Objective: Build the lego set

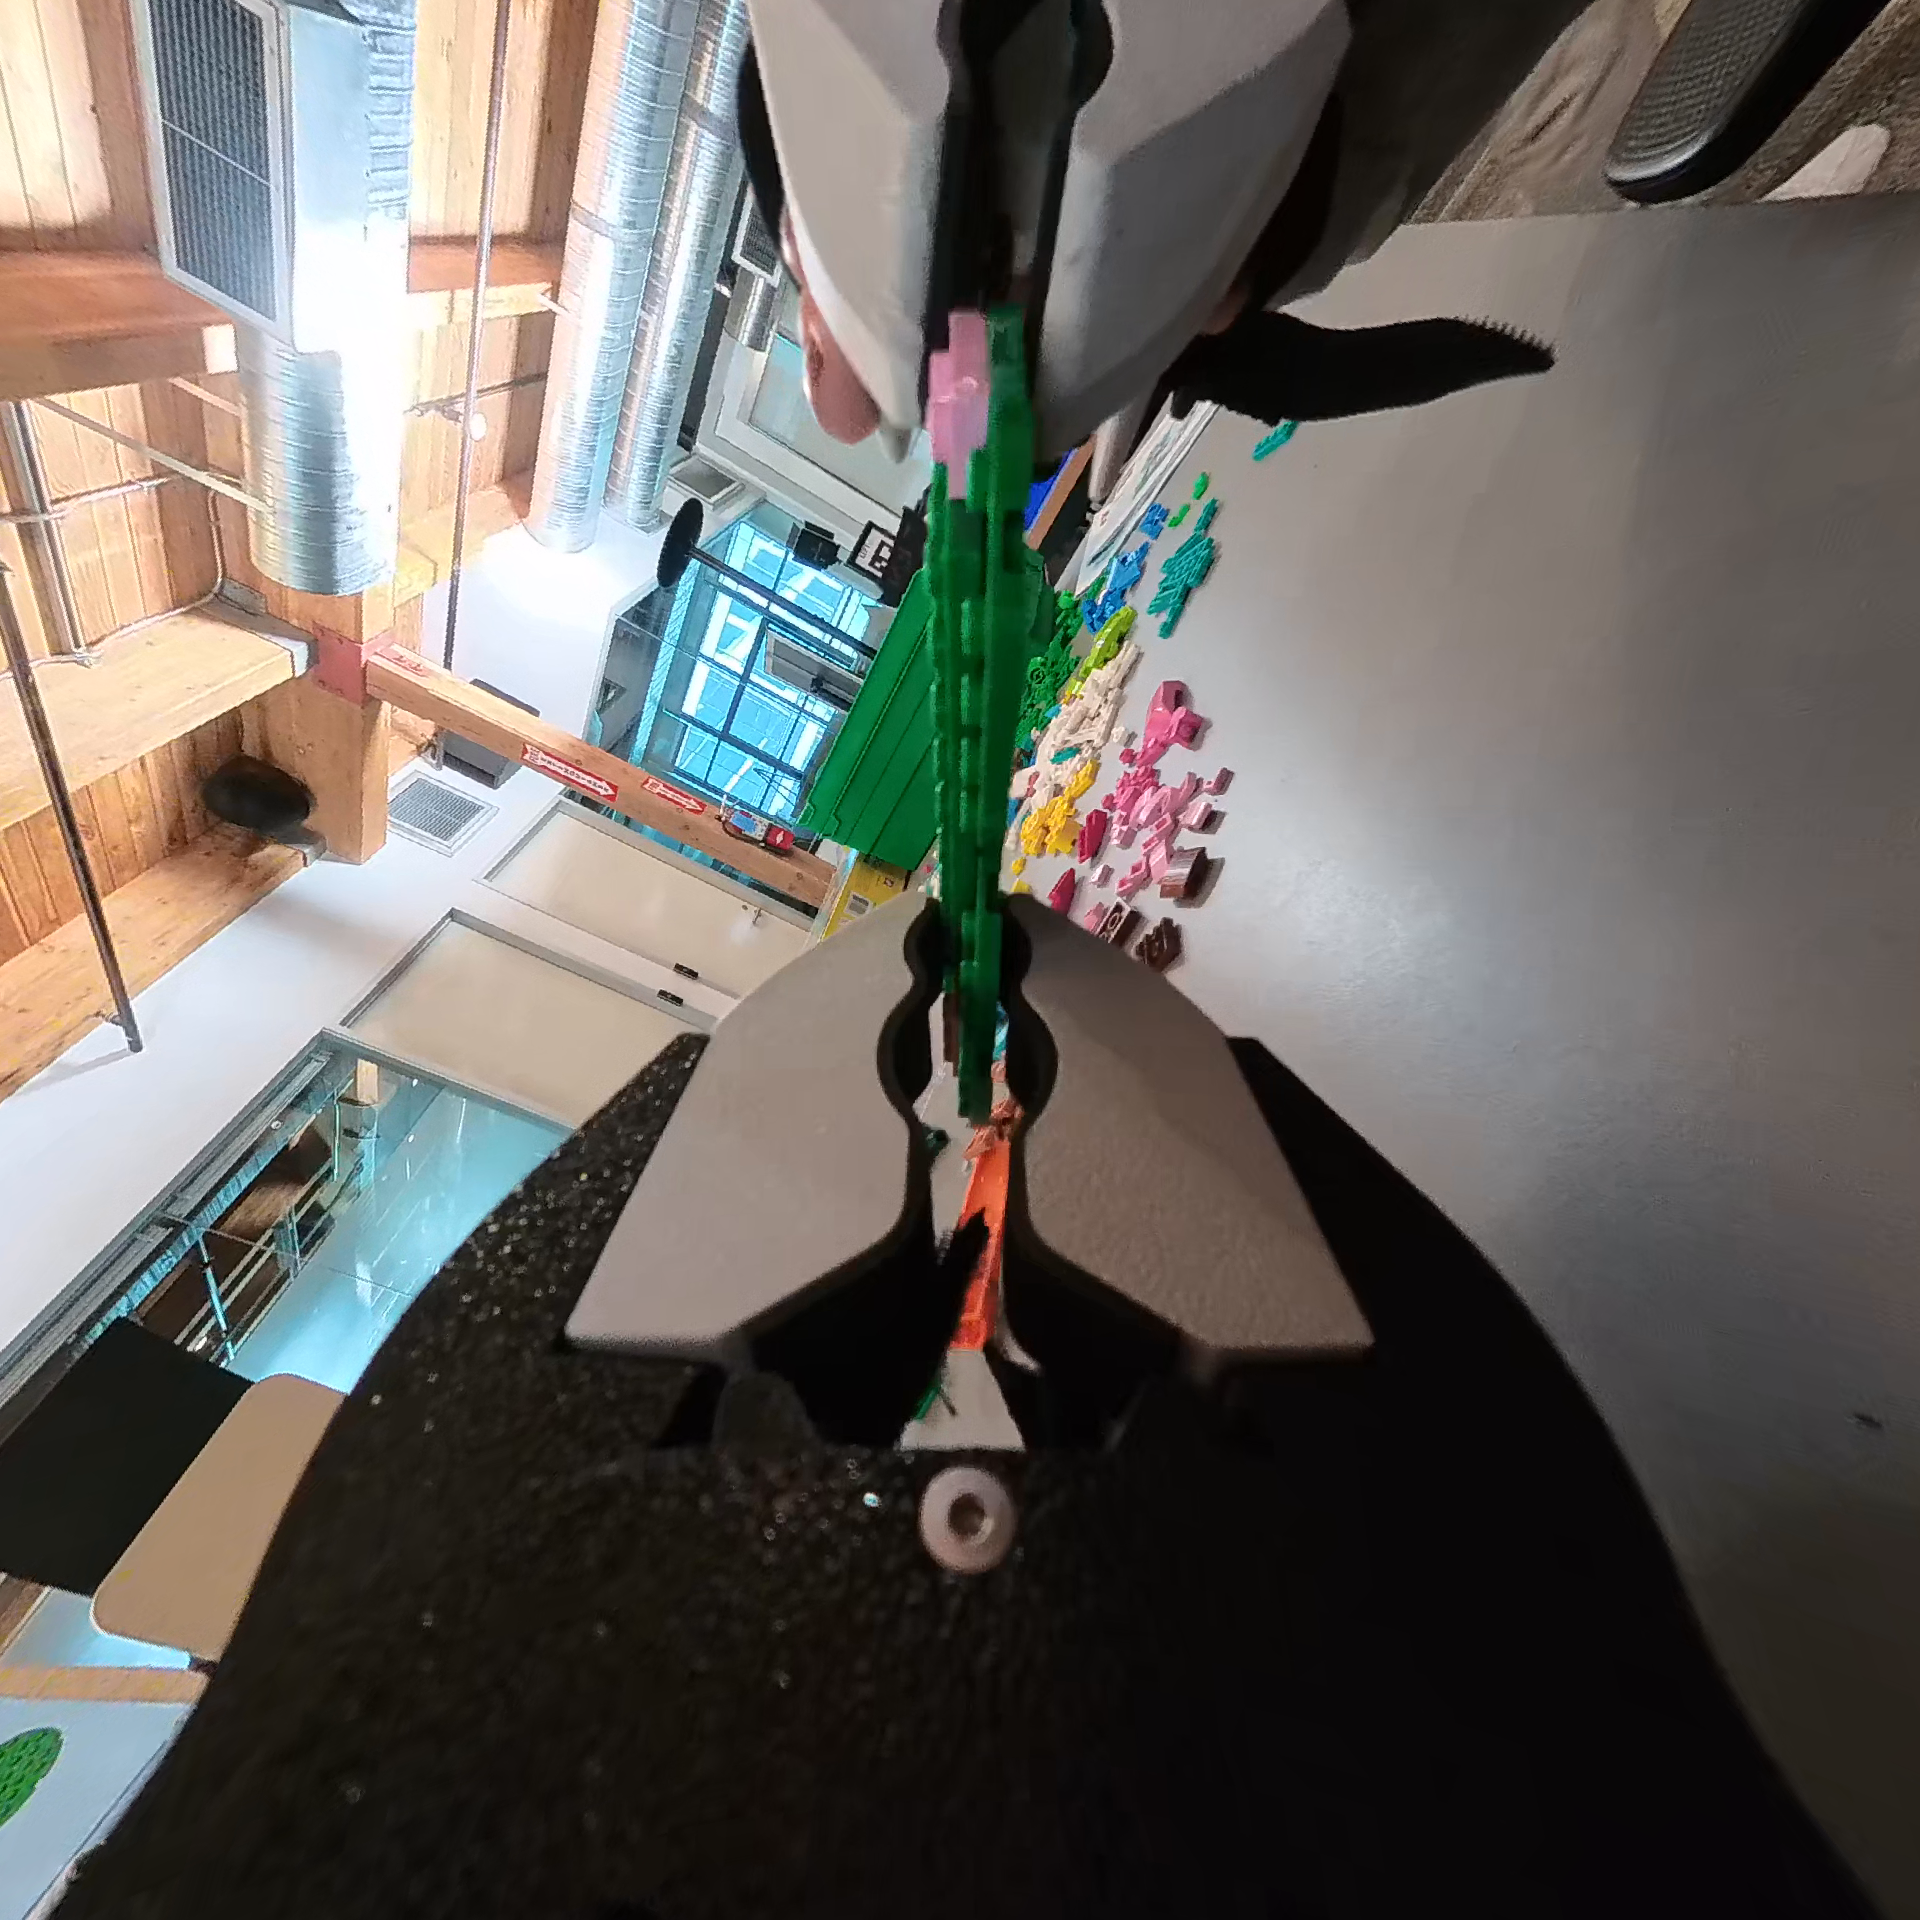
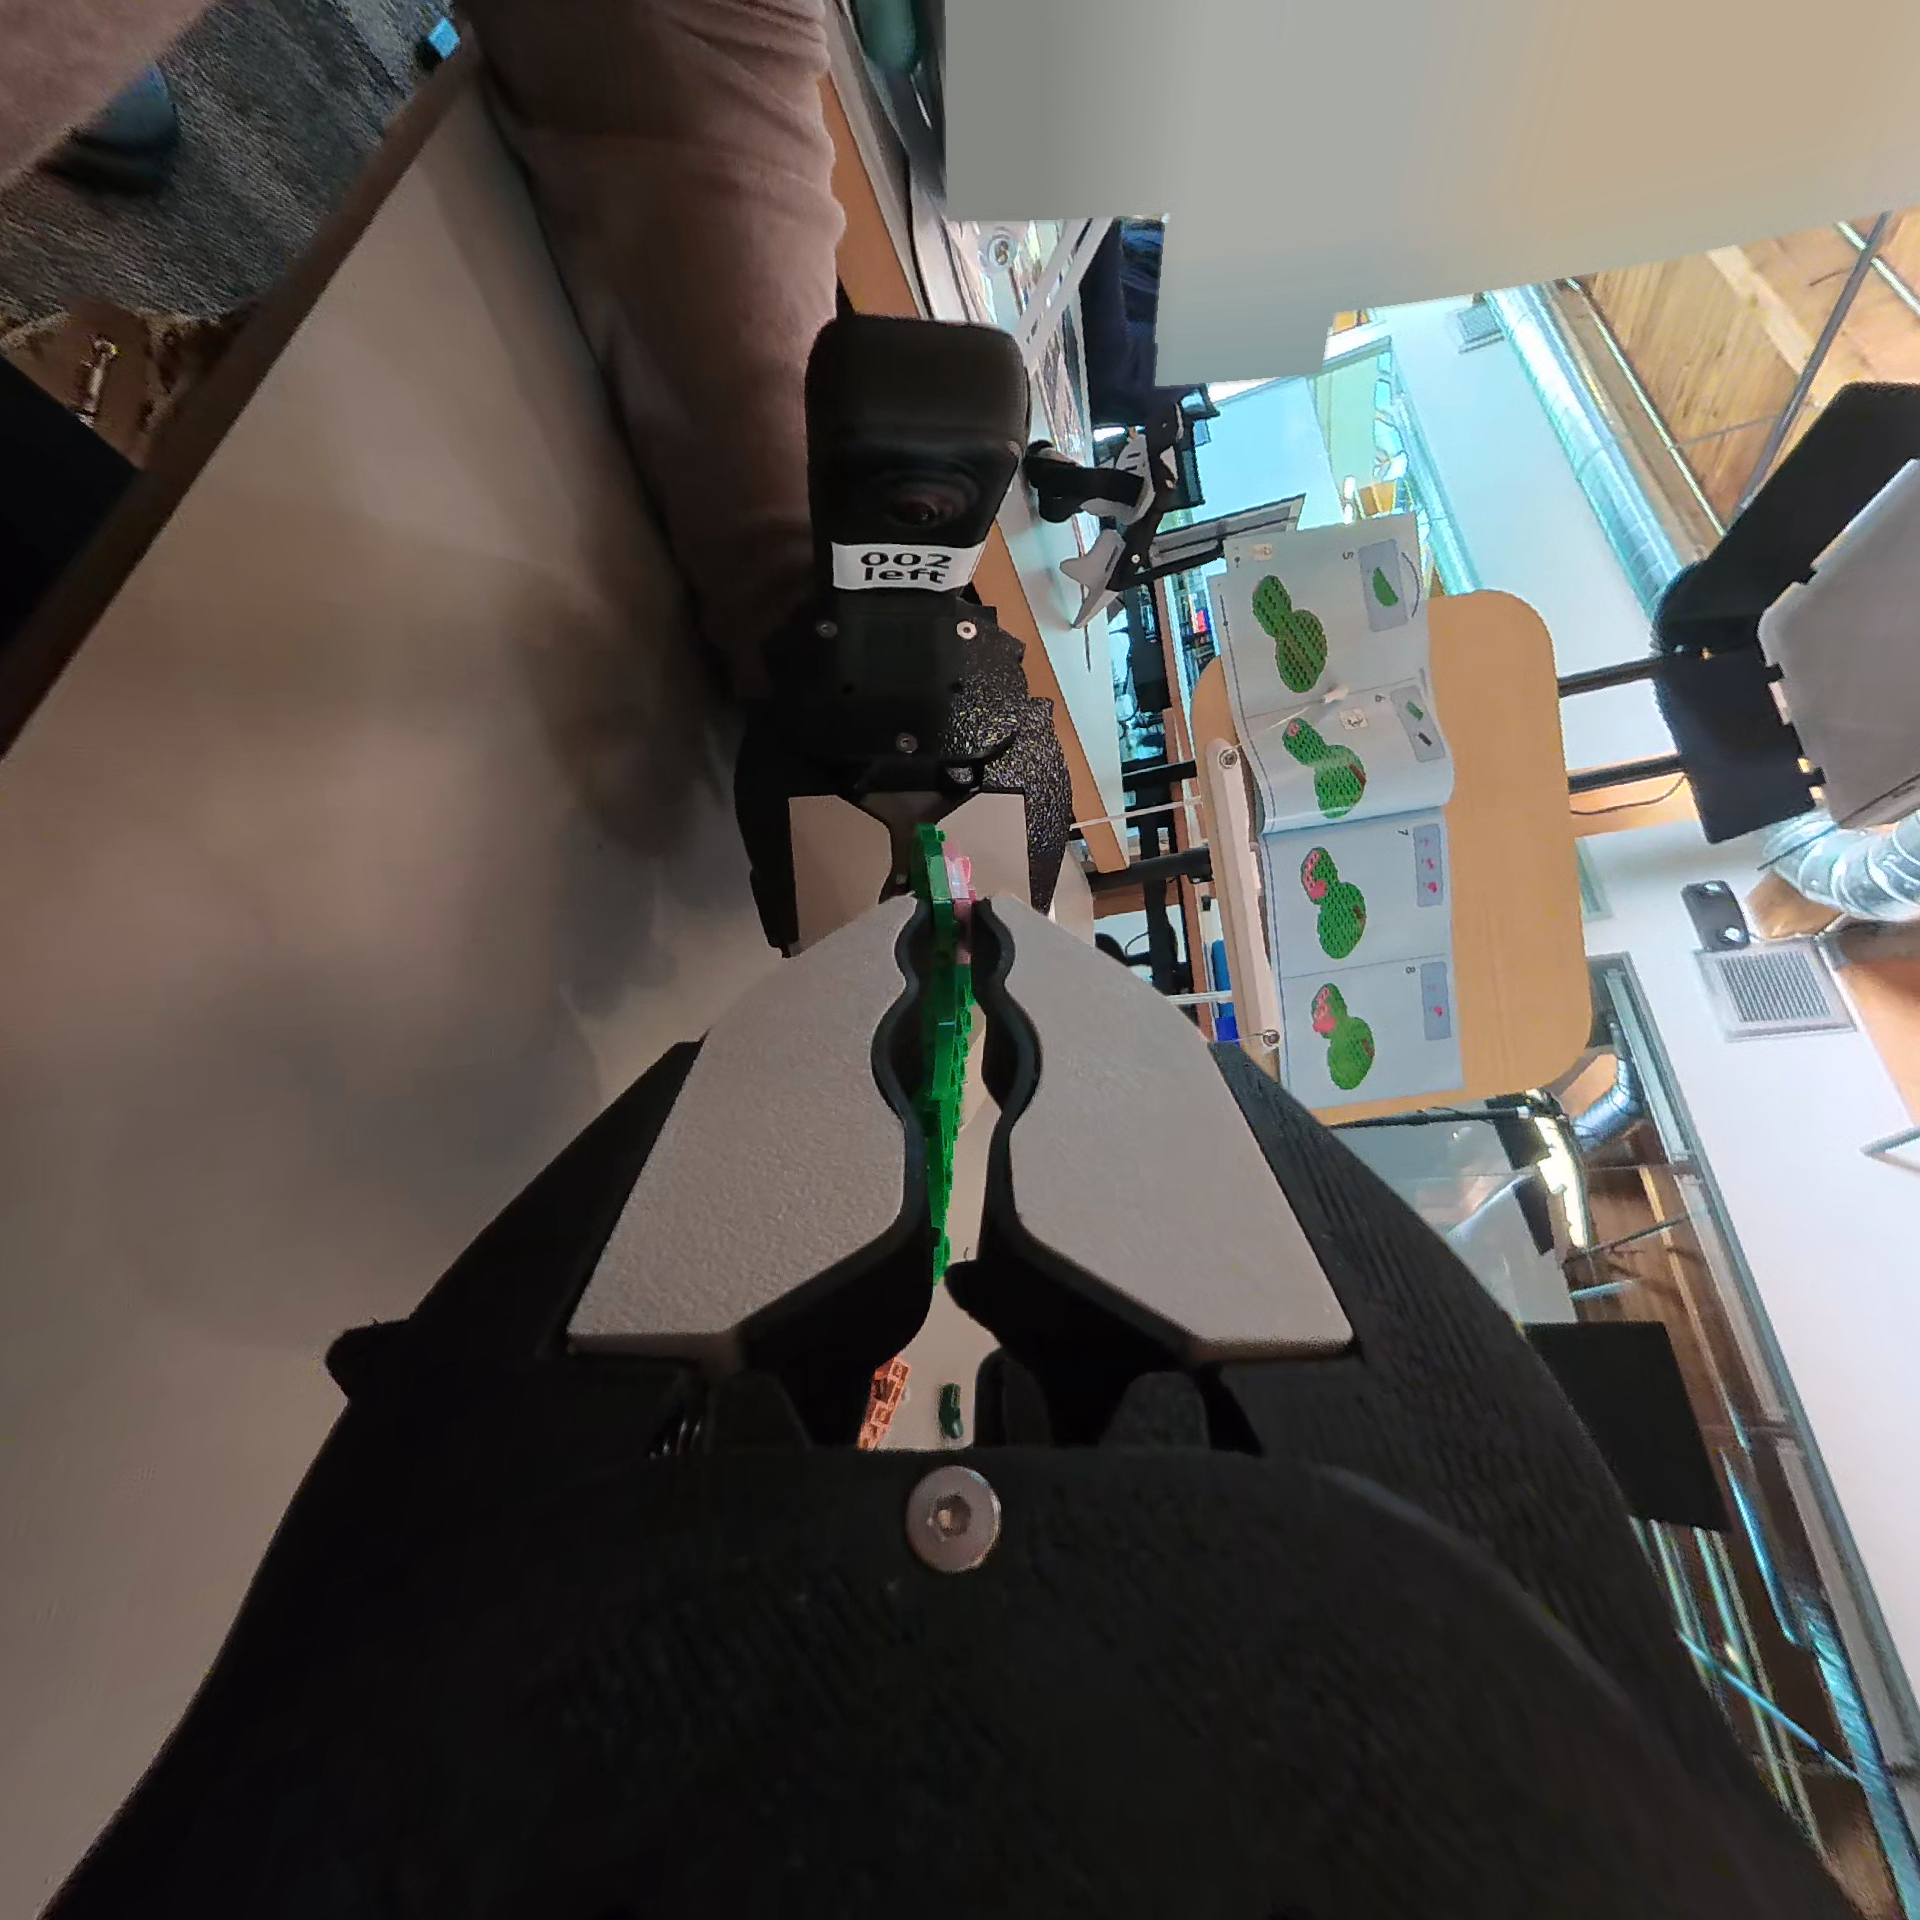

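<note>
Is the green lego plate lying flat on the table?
No, the green lego plate is held up edge-on between the left gripper and the right gripper, off the table.

right tool (image 2: 951, 914) clamps green plate (image 2: 943, 1070) | left tool (image 2: 925, 821) opposite end

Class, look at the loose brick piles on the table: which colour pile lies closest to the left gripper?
The dark brown bricks; the pink pile and teal pile lie farther out from the left gripper.

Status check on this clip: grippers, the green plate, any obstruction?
Left gripper and right gripper both shut on flat green studded Lego plate, held edge-on between them. Pink piece on plate. Nothing in the way.
</note>
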